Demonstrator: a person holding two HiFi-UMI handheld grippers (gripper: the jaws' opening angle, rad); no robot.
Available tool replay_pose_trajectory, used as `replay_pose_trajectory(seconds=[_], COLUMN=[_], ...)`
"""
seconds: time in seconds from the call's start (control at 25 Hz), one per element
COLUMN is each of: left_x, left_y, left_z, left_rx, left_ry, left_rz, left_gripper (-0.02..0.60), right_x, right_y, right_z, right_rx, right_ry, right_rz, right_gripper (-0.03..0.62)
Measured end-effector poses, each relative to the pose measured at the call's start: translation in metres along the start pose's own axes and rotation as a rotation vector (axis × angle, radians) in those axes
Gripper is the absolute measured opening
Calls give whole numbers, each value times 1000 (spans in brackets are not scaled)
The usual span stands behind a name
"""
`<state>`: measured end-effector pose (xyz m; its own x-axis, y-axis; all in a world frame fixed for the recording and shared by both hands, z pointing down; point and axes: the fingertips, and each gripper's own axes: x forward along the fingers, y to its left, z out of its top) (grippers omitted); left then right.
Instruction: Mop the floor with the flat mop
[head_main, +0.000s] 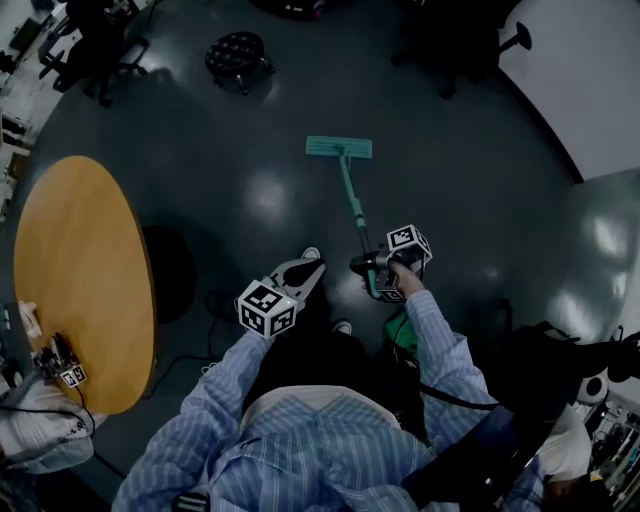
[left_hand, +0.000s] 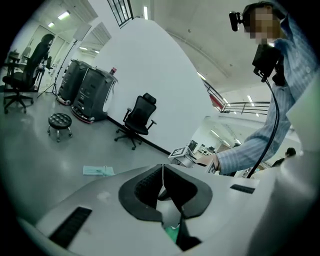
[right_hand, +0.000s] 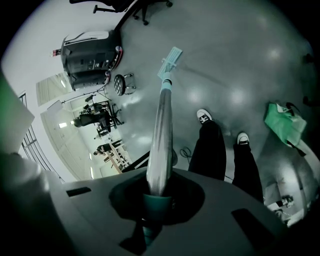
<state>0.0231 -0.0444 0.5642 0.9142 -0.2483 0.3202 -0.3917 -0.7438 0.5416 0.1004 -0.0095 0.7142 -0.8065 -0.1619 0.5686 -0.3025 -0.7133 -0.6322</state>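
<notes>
Head view shows the flat mop (head_main: 339, 148) with its teal head flat on the dark floor (head_main: 470, 180), out in the open middle and well apart from the floor's right edge, where it meets a white wall. The handle slants back from the head to the right gripper (head_main: 366, 265), which is clenched round its near end. The left gripper (head_main: 311, 270) hangs just beside it above a white shoe (head_main: 311, 254), not touching the handle. A round wooden table (head_main: 80, 270) covers the floor's left edge, and a black stool (head_main: 238, 55) stands near the far edge. Left gripper view has the left gripper (left_hand: 162, 176) with its dark pads pressed together along a thin seam and nothing between them. Beyond it the mop head (left_hand: 98, 171) lies on the floor, with the stool (left_hand: 60, 122) and an office chair (left_hand: 139, 119) further off by the white wall. Right gripper view looks along the right gripper (right_hand: 157, 194), whose jaws grasp the teal end of the mop handle (right_hand: 161, 130). The silver shaft runs straight out to the mop head (right_hand: 170, 59) resting on the floor. To the right of the handle stand the person's two dark trouser legs and white shoes, and a green bag (right_hand: 282, 122) lies near the floor's right edge.
</notes>
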Motion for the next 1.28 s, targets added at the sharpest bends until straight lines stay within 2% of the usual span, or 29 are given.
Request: replay_pose_trajectory(seconds=[0.56,0.96,1.28], left_x=[-60,-94,-97], left_y=[-113,-149,-172], left_z=[-72,-94,-108], left_rx=[-9,2,7], left_ry=[-105,-165,-161], left_rz=[72,111,115], left_gripper=[8,8,8], right_x=[-22,-61,-103], right_y=[-133,-205,-238], right_z=[-157,-244,-301], right_rx=[20,-4,25], right_ry=[24,68,112], right_rz=[-3,-56,-53], right_gripper=[25,25,25])
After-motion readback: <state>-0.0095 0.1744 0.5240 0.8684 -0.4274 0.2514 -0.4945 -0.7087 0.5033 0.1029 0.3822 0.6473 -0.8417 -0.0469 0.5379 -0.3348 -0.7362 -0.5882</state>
